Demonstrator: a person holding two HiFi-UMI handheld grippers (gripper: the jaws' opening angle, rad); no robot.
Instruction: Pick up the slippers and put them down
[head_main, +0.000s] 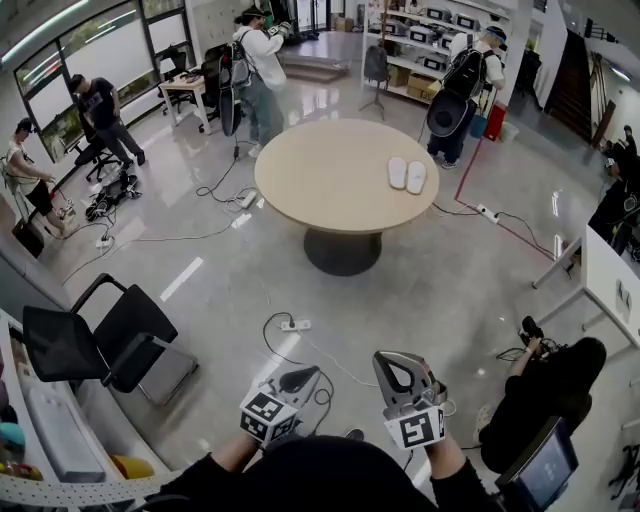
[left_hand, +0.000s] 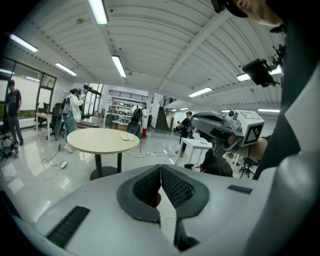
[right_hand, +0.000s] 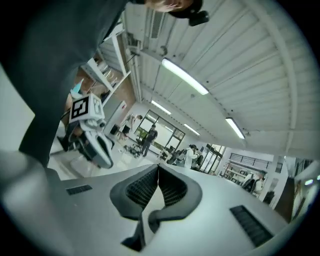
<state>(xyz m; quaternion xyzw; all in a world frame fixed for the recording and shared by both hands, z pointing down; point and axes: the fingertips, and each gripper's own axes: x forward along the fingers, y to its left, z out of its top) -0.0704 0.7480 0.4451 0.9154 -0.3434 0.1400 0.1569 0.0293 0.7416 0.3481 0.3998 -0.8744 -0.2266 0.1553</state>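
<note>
Both the left claw (left_hand: 161, 169) and right claw (right_hand: 158, 171) are clenched on nothing, so the pickup seems not yet begun: the slippers (head_main: 407, 174) lie paired on the table (head_main: 320, 185) well ahead, calling for an approach and opened claws.

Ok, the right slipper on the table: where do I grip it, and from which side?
Probably the outer long edge of the right slipper, coming in from the right rim of the table. It lies flat, close beside the left slipper, so its inner side is blocked, and that rim is nearest. Toe and heel are too small to tell. Both jaws are shut: open first.
</note>
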